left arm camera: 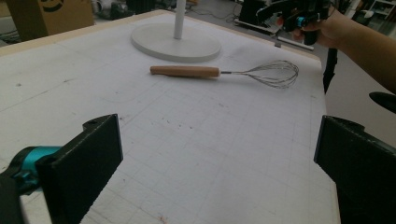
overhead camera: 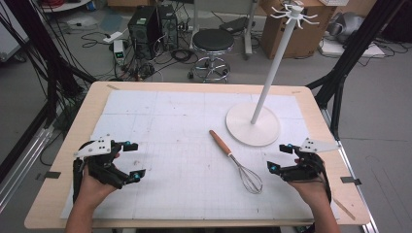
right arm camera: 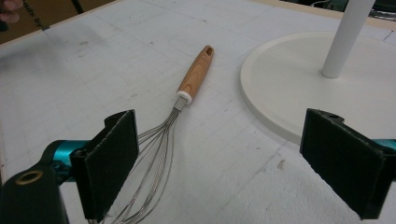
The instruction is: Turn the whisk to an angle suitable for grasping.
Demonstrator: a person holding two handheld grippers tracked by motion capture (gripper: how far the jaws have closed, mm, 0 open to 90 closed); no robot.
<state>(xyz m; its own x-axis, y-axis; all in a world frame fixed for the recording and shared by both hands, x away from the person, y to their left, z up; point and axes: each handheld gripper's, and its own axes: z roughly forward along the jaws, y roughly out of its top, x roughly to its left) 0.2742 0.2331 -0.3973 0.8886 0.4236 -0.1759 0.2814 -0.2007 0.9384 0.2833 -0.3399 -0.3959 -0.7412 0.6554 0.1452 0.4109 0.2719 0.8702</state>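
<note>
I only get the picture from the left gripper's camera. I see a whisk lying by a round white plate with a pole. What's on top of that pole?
Observer: On the high view the pole of the white stand ends in a ring of little hooks, all bare.
Operator: Is the other gripper open?
Observer: Yes. The right gripper has its jaws wide apart with nothing between them.
Operator: Is it close to the whisk?
Observer: Its own view shows the wire end of the whisk running just past its left jaw; the wooden handle points away from it.
</note>
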